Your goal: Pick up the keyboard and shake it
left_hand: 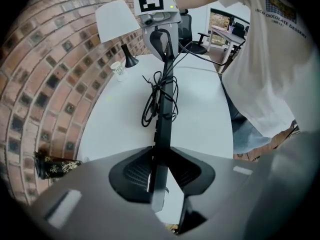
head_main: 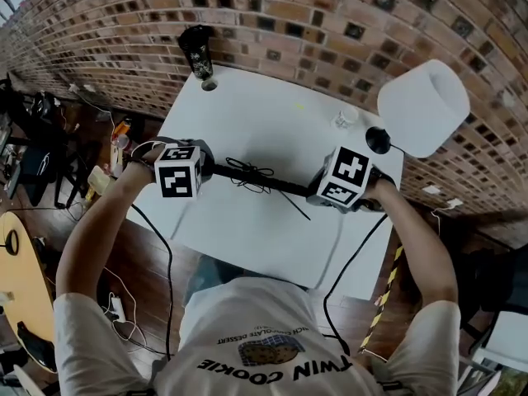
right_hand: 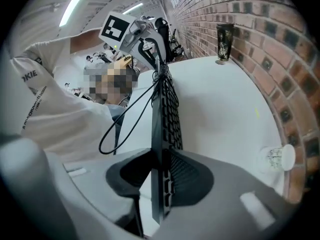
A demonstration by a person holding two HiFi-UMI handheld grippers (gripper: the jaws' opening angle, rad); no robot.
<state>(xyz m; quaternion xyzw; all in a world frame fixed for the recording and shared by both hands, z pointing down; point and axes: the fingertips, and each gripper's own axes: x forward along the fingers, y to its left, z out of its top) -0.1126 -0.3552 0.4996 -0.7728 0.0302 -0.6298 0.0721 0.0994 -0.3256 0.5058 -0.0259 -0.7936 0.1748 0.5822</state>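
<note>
Head view, centre of the frame: the keyboard (head_main: pixel 285 187) is held on edge over the white bench (head_main: pixel 272 114), its cable (head_main: pixel 250 174) bundled against it. The left gripper (head_main: pixel 205 170) is clamped on one end, the right gripper (head_main: pixel 320 193) on the other.

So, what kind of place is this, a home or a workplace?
Probably a workplace, an office or lab: a white table against a bare brick wall, a lamp on it, and an office chair with another desk behind.
</note>
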